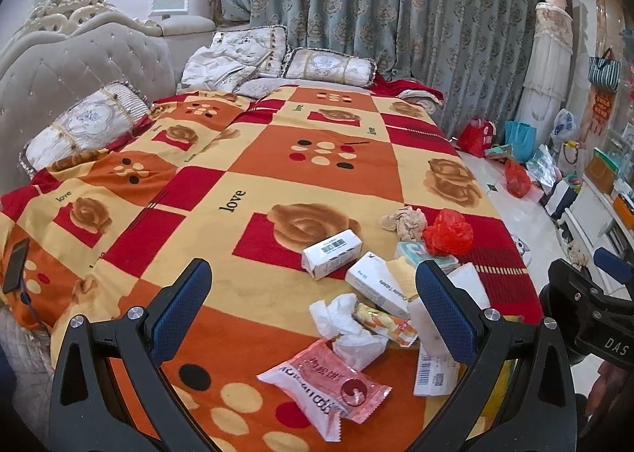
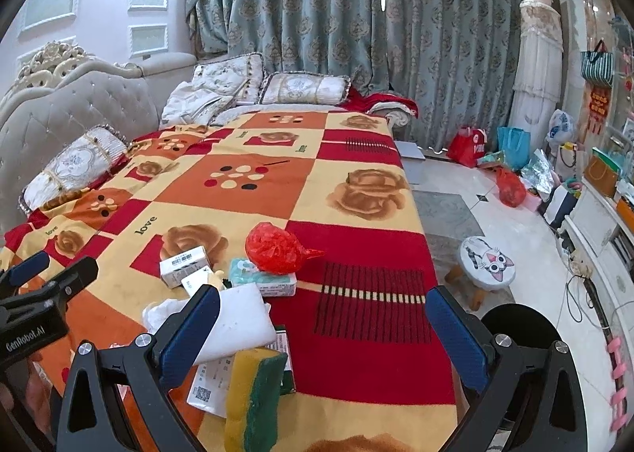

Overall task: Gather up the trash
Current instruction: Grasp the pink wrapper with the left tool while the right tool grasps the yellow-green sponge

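Trash lies scattered on the near part of a bed with a red, orange and yellow blanket (image 1: 277, 158). In the left wrist view I see a pink snack wrapper (image 1: 323, 388), crumpled white tissue (image 1: 348, 329), a yellow wrapper (image 1: 386, 327), two white boxes (image 1: 332, 253) (image 1: 378, 289), a red plastic bag (image 1: 447, 232) and a beige crumpled rag (image 1: 404, 220). My left gripper (image 1: 313, 309) hovers open above the tissue and wrappers. In the right wrist view a yellow-green sponge (image 2: 253, 396) lies nearest, beside a white foam pad (image 2: 237, 321) and the red bag (image 2: 277, 248). My right gripper (image 2: 323, 333) is open and empty.
A black round bin (image 2: 519, 327) stands at the bed's right side, with a cat-face stool (image 2: 485, 263) beyond it. Bags (image 2: 511, 182) clutter the floor near a white cabinet (image 2: 594, 238). Pillows (image 1: 87, 123) and a tufted headboard (image 1: 79, 59) are at the left. A phone (image 1: 16, 265) lies on the bed's left edge.
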A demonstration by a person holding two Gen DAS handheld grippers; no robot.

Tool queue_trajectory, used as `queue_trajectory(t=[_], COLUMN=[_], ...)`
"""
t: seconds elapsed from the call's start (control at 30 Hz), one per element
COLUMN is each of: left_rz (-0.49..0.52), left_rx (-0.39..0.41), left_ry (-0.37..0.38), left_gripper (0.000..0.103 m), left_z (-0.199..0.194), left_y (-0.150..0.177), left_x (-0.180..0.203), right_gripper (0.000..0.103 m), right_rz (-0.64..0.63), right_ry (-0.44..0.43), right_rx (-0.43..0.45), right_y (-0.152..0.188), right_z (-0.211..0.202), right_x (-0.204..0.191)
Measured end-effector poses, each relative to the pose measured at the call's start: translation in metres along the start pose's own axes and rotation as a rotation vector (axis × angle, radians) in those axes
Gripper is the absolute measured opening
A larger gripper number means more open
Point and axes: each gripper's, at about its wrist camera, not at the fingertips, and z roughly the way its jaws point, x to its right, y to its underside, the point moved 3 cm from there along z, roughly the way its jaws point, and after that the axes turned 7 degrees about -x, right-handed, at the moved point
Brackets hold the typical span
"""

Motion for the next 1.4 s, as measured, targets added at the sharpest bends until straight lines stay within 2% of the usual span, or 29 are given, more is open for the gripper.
queue_trajectory(t=[0.3, 0.43, 0.67, 0.8, 0.83, 0.87, 0.9, 0.97, 1.03, 1.1, 1.13, 1.17, 1.27, 1.4], left_rz=[0.014, 0.016, 0.059, 0.052, 0.044, 0.032, 0.022, 0.003, 0.003, 0.011, 0.018, 0.015, -0.002, 0.015], left_rx=[-0.079, -0.135, -0.227, -0.284, -0.296, -0.306, -0.312, -0.323, -0.335, -0.359, -0.388, -0.419, -0.433, -0.379], left_ry=[-0.02, 0.012, 0.057, 0.088, 0.093, 0.099, 0.104, 0.12, 0.143, 0.169, 0.187, 0.204, 0.231, 0.236], left_gripper=[0.103, 0.103, 0.103, 0.103, 0.103, 0.103, 0.103, 0.102, 0.101, 0.071, 0.038, 0.018, 0.011, 0.007], left_z=[0.004, 0.007, 0.021, 0.035, 0.039, 0.043, 0.047, 0.055, 0.062, 0.068, 0.072, 0.076, 0.075, 0.05], left_y=[0.011, 0.024, 0.054, 0.071, 0.073, 0.076, 0.077, 0.08, 0.083, 0.086, 0.088, 0.09, 0.091, 0.077], left_x=[-0.031, -0.042, -0.041, -0.034, -0.032, -0.031, -0.03, -0.027, -0.022, -0.017, -0.015, -0.014, -0.015, -0.019], right_gripper=[0.103, 0.103, 0.103, 0.101, 0.094, 0.081, 0.075, 0.049, 0.034, 0.03, 0.027, 0.026, 0.025, 0.025], right_rz=[0.02, 0.005, -0.077, -0.05, -0.038, -0.028, -0.018, -0.002, 0.017, 0.035, 0.031, 0.022, 0.015, 0.032], right_ry=[-0.063, -0.103, -0.17, -0.218, -0.232, -0.246, -0.264, -0.302, -0.35, -0.371, -0.367, -0.363, -0.36, -0.343], right_rx=[-0.067, -0.134, -0.247, -0.265, -0.273, -0.285, -0.297, -0.31, -0.323, -0.315, -0.307, -0.296, -0.281, -0.24], right_y=[0.008, 0.016, 0.054, 0.064, 0.065, 0.066, 0.067, 0.07, 0.072, 0.072, 0.072, 0.071, 0.067, 0.058], right_z=[0.01, 0.017, 0.036, 0.046, 0.049, 0.053, 0.057, 0.062, 0.065, 0.063, 0.061, 0.059, 0.053, 0.036], right_x=[0.008, 0.007, -0.017, -0.019, -0.019, -0.019, -0.019, -0.02, -0.019, -0.017, -0.016, -0.016, -0.011, 0.01])
